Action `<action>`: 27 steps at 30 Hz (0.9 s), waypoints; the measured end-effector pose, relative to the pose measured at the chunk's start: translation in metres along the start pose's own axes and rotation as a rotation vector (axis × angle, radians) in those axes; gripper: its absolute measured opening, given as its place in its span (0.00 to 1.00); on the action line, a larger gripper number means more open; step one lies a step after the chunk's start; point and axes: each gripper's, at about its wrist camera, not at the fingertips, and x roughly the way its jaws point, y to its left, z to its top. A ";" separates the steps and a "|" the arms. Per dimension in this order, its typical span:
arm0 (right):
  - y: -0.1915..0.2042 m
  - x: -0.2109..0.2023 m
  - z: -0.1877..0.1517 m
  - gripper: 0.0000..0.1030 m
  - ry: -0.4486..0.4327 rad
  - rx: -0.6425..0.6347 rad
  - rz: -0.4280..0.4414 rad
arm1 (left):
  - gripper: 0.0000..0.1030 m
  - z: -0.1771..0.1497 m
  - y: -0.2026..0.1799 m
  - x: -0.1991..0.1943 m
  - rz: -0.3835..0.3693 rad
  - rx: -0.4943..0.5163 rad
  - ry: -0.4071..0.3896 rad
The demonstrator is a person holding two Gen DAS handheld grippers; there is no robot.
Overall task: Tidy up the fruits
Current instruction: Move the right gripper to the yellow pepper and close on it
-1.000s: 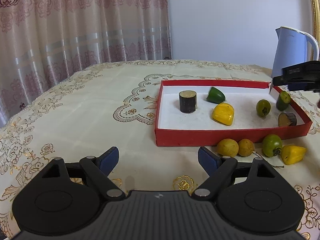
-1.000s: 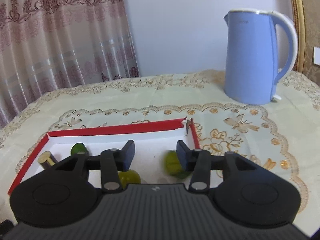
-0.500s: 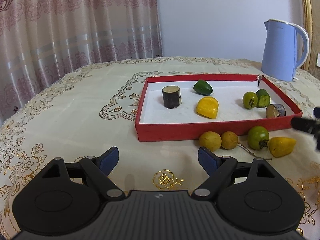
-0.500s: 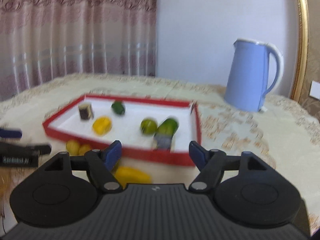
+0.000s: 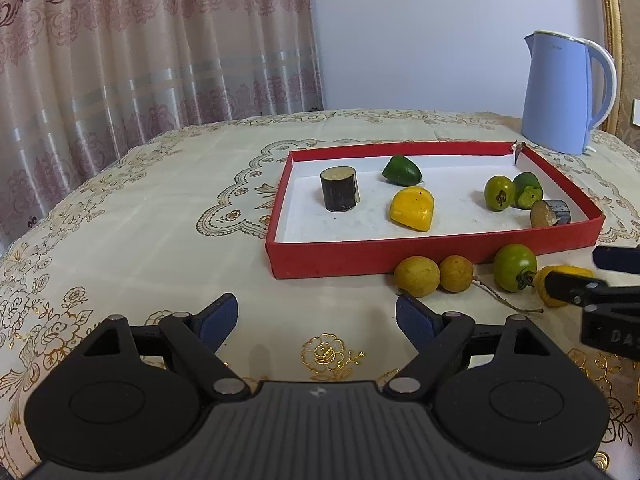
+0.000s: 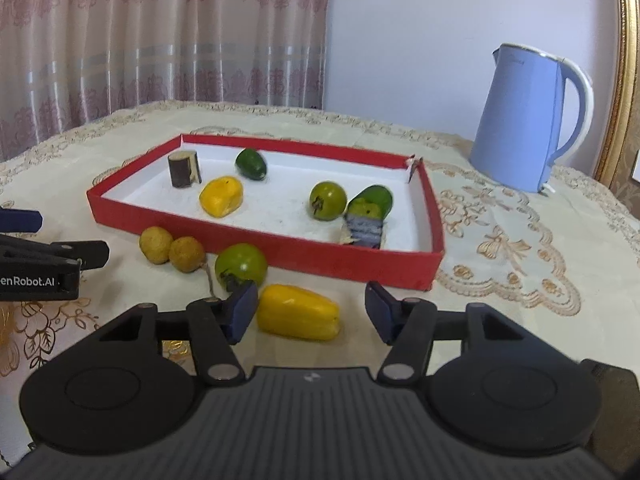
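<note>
Nearest my right gripper (image 6: 307, 309), whose jaws are spread wide and hold nothing, a yellow pepper-shaped fruit (image 6: 298, 312) lies on the surface between the fingers, while my left gripper (image 5: 316, 316) sits with jaws equally spread over bare tablecloth (image 5: 140, 232). Just beyond, a green tomato (image 6: 241, 266) and two yellow-brown longans (image 6: 172, 249) lie beside the near wall of the red tray (image 6: 280, 250), which holds six more pieces, and a blue kettle (image 6: 528, 120) stands farthest back.
</note>
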 end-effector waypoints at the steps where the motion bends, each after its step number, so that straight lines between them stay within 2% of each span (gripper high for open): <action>1: 0.002 0.002 0.000 0.51 0.011 -0.001 -0.001 | 0.84 0.000 0.000 0.000 -0.001 0.000 0.000; 4: 0.004 0.010 -0.002 0.45 0.035 0.001 0.003 | 0.84 0.000 0.001 0.001 -0.001 -0.004 0.005; 27: -0.012 -0.009 -0.009 0.44 -0.032 0.059 -0.004 | 0.85 0.000 -0.004 0.000 0.010 0.008 0.021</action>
